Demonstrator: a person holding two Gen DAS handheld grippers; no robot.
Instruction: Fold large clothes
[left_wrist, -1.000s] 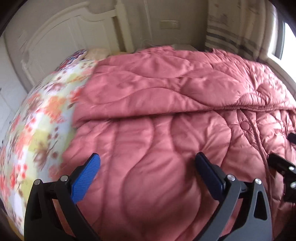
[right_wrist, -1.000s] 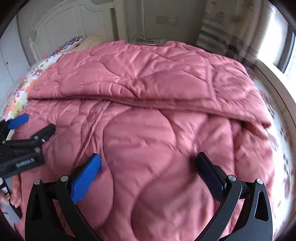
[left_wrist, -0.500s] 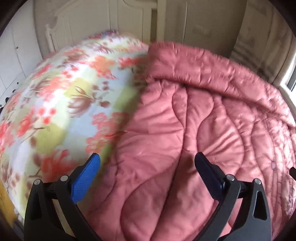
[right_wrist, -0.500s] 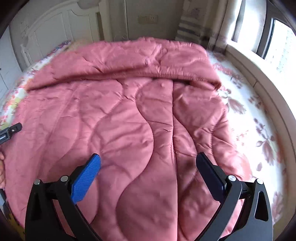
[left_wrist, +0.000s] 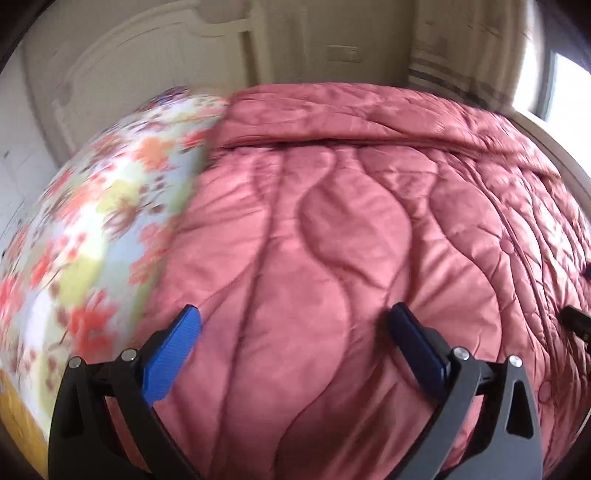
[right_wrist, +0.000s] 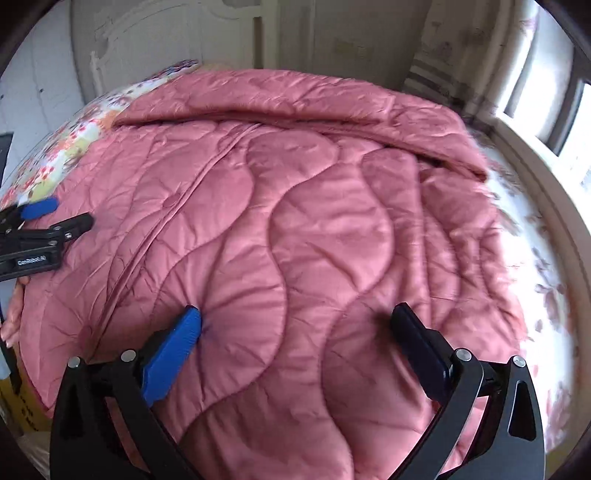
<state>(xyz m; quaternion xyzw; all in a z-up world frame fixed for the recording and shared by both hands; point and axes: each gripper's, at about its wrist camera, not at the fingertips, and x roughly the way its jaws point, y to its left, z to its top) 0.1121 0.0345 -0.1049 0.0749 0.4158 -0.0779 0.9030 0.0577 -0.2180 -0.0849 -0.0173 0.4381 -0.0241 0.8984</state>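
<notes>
one pink quilted garment (right_wrist: 295, 221) lies spread over the floral bedsheet (left_wrist: 92, 229), far edge folded back toward the headboard (left_wrist: 147, 66). bare sheet shows along the left side and by the window side (right_wrist: 535, 240). two grippers: left gripper (left_wrist: 293, 334) spread wide, empty, above the fabric; right gripper (right_wrist: 295, 332) spread wide, blue fingertip (right_wrist: 184, 328) pressing a dimple into the padding. wavy stitched seams, satin sheen.
</notes>
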